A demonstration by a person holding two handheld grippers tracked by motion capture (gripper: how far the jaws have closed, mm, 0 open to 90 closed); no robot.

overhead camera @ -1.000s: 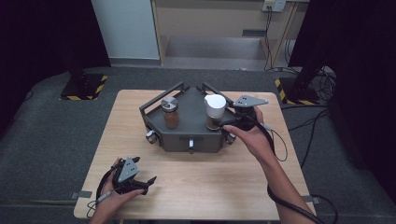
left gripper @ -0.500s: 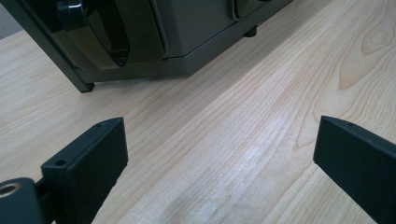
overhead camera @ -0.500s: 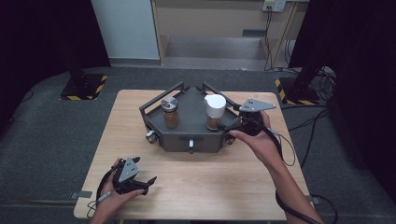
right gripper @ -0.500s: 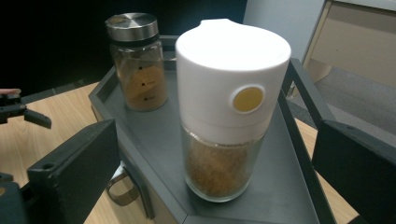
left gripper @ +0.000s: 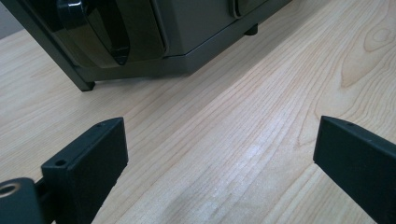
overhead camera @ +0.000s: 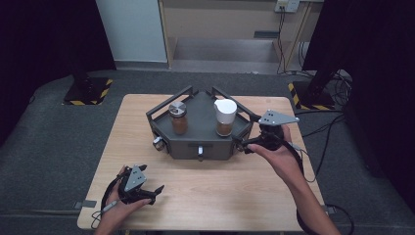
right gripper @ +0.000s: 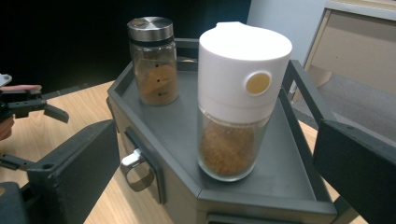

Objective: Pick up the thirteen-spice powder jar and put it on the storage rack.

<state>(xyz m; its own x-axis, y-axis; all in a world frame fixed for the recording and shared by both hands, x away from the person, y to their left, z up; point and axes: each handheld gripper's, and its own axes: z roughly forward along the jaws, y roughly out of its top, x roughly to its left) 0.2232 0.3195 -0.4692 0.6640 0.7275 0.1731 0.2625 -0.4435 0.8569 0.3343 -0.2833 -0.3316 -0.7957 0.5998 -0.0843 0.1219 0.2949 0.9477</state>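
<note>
My left gripper (overhead camera: pixel 147 191) rests low on the near-left part of the worktop (overhead camera: pixel 220 191), its jaws spread wide with nothing but bare wood between them; in the left gripper view it looks toward the front wall of the dark grey tray stand (left gripper: pixel 196 32), well short of it. On the stand's top deck stands the steel-lidded jar (overhead camera: pixel 178 118) at the left, with brown powder in its lower part, and to its right the white-capped jar (overhead camera: pixel 225 117), also part-filled with brown powder, upright near the deck's front-right edge. The two jars stand apart, not touching. My right gripper (overhead camera: pixel 243 145) sits just off the stand's right front corner, level with the deck, and its jaws are open and empty; in the right gripper view the white-capped jar (right gripper: pixel 233 102) sits squarely between them but farther off, not yet inside the jaws. I judge I'm in the approach to that jar, before any grasp. The next move calls for easing the right gripper forward over the deck's rail until the jaws straddle the glass body below the cap, then closing evenly so the jar stays upright and doesn't skid toward its neighbour.
</note>
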